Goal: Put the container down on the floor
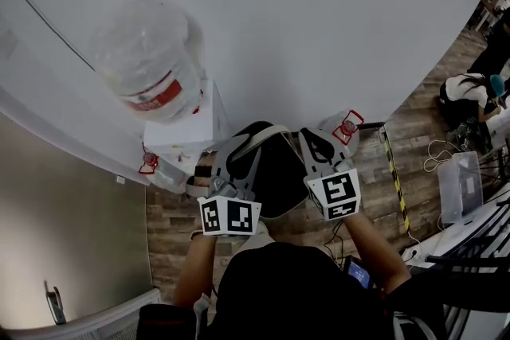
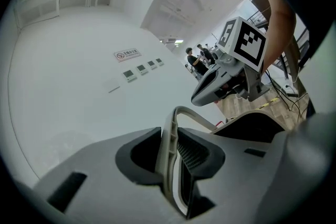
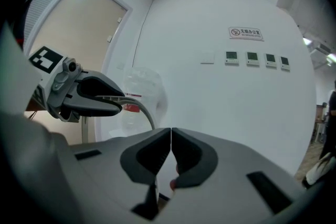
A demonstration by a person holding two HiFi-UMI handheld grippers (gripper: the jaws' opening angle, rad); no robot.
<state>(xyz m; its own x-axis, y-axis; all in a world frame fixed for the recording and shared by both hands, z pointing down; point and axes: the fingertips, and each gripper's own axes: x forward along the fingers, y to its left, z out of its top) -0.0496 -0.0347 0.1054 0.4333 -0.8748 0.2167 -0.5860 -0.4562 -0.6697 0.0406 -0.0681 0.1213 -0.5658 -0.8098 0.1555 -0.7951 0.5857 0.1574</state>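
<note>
A black container (image 1: 275,183) with a pale curved handle (image 1: 267,129) hangs in front of me above the wood floor (image 1: 374,195). My left gripper (image 1: 239,151) is shut on that handle (image 2: 170,160), which runs up between its pads. The container's dark body (image 2: 257,126) shows at the right of the left gripper view. My right gripper (image 1: 319,146) is beside the container's right side, its jaws shut tip to tip (image 3: 170,136) with nothing seen between them. The right gripper view shows the left gripper (image 3: 89,96) holding the handle (image 3: 143,110).
A white water dispenser (image 1: 187,130) with a big clear bottle (image 1: 151,64) stands against the wall at the left. Red-capped bottles lie on the floor (image 1: 344,126) (image 1: 150,163). Yellow-black tape (image 1: 393,171), cables and a person (image 1: 466,87) are at the right.
</note>
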